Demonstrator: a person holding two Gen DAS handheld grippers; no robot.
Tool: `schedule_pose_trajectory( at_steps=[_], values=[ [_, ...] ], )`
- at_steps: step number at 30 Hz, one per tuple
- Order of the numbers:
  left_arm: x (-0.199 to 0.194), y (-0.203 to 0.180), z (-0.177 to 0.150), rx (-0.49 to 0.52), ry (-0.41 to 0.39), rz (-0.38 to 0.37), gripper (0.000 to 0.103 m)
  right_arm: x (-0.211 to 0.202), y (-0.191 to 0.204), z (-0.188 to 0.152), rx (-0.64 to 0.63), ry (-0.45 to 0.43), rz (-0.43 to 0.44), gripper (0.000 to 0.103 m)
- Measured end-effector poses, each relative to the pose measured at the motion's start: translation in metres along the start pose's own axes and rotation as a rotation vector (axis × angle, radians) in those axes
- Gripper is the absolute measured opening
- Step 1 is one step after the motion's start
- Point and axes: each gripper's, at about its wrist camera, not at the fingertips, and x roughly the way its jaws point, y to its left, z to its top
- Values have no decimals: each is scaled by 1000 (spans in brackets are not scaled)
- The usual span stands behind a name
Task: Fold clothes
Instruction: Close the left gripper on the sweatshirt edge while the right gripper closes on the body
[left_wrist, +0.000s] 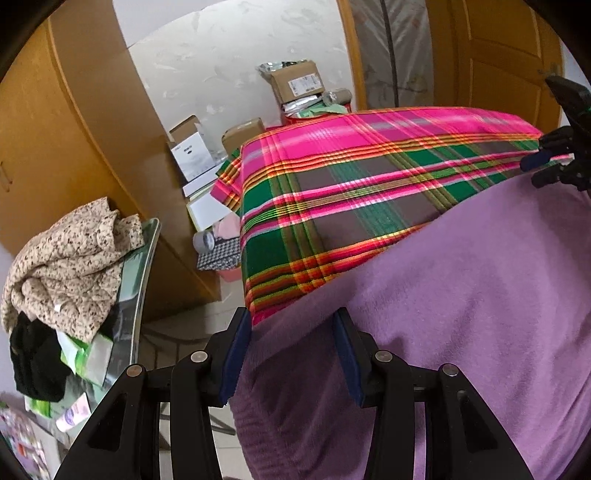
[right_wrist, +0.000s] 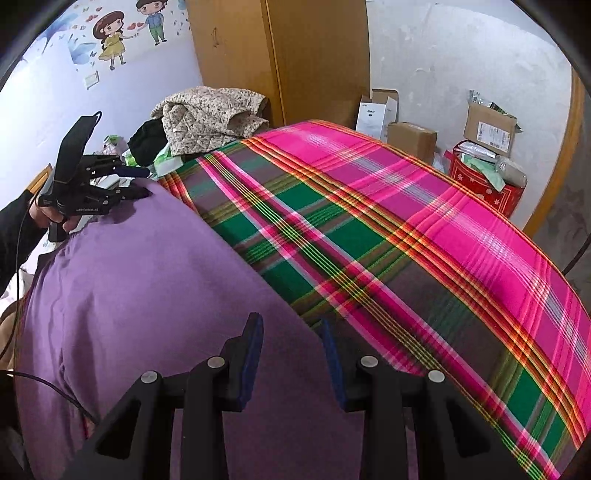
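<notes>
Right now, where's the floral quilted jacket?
The floral quilted jacket lies bunched beyond the plaid cloth's far-left corner, by the wooden wardrobe; in the left wrist view it's at left.

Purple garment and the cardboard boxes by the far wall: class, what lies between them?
The pink and green plaid cloth fills the stretch between the purple garment and the cardboard boxes. The right wrist view shows this best.

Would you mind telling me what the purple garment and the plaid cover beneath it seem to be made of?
Purple garment: probably soft knit or fleece; matte, slightly fuzzy surface with ribbed hem. Plaid cover: likely woven cotton or synthetic; visible thread lines and faint sheen.
</notes>
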Motion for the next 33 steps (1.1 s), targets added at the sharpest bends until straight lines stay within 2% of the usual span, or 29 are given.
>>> schedule_pose_trajectory(
  at_steps=[7,8,9,10,12,13,21,28,33],
  values=[
    [5,1,3,4,3,-28,45,8,-1,-3,-28,31,23,34],
    [5,0,3,6,4,-39,36,9,-1,-2,-31,36,19,24],
    [6,-1,3,7,4,-49,26,9,0,-2,-34,40,16,8],
    [6,-1,3,8,4,-60,21,8,2,-2,-39,40,10,5],
    [6,-9,3,39,4,-50,9,5,6,-2,-49,39,-1,4],
    [3,-9,4,38,0,-44,7,4,7,-1,-51,35,-5,4],
    [-14,-11,5,30,-31,0,3,-35,25,2,-73,-26,-31,4],
    [-56,-15,5,32,-82,28,3,-72,51,1,-93,-65,-54,4],
    [-89,-21,-7,24,-113,36,3,-102,77,-10,-97,-93,-64,4]
  ],
)
